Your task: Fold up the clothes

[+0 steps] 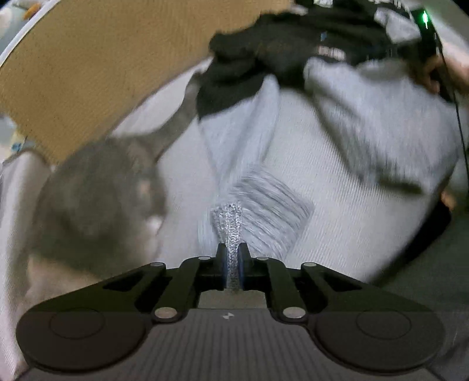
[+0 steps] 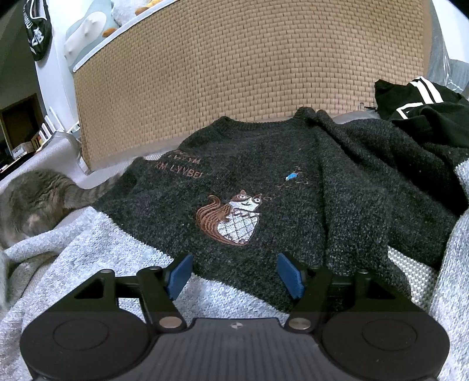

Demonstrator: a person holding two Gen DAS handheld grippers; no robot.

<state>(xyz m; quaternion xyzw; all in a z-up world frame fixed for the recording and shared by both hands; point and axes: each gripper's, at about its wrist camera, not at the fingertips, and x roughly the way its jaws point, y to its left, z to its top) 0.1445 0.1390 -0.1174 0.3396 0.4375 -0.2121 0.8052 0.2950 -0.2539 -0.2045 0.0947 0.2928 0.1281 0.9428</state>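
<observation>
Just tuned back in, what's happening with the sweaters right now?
The left gripper is shut on the light grey sweater's cuff, the view blurred. The right gripper is open over the dark squirrel sweater, gripping nothing. A tabby cat sits at the left edge.

Grey tabby cat at lower left of right wrist view, facing away, tail extended rightward. Same cat blurred at left in left wrist view. Woven tan headboard panel upright behind, white-edged along top; also visible at upper left in left wrist view. Pale ribbed bed cover beneath. Plush toys on the ledge above the panel, pale blue and white with orange parts. Black bag with white lettering hanging at upper left. Dark shelf unit at far left, contents too small to identify.
</observation>
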